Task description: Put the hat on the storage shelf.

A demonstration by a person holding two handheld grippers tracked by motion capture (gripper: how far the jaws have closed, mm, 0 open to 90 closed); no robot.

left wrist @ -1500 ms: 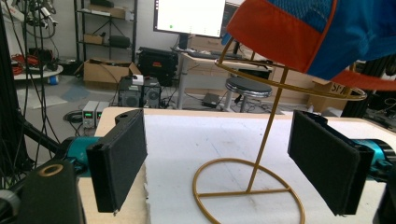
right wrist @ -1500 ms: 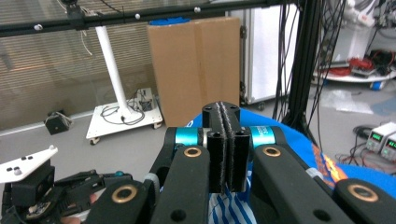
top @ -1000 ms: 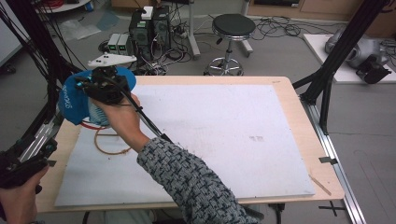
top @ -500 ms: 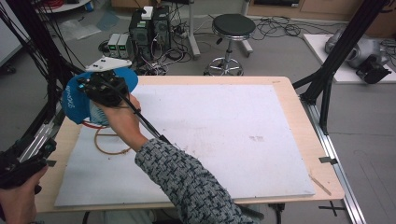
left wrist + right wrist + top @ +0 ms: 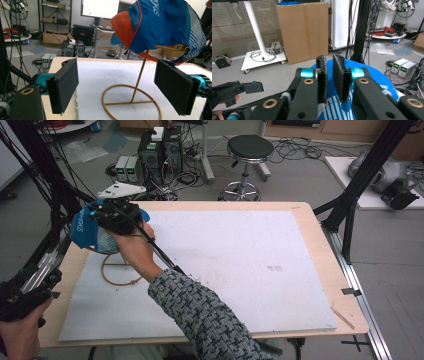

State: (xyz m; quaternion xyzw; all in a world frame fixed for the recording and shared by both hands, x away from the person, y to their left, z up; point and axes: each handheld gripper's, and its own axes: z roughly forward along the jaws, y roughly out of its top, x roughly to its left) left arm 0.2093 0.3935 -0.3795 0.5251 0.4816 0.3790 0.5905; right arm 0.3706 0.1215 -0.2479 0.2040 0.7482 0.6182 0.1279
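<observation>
Blue cap (image 5: 90,231) is flanked by right gripper (image 5: 329,78) jaws just parted slightly, nothing clamped; left gripper (image 5: 120,92) is held wide open at seven o'clock.

The high view looks forward and down over the worktop (image 5: 250,270). The left gripper view, low at the worktop's edge, faces the cap (image 5: 165,27) on its stand. The right gripper view sits close above that cap (image 5: 372,82), shared by all views.

A black stool (image 5: 250,150) and cabled electronics (image 5: 160,150) stand on grey floor (image 5: 390,250).
</observation>
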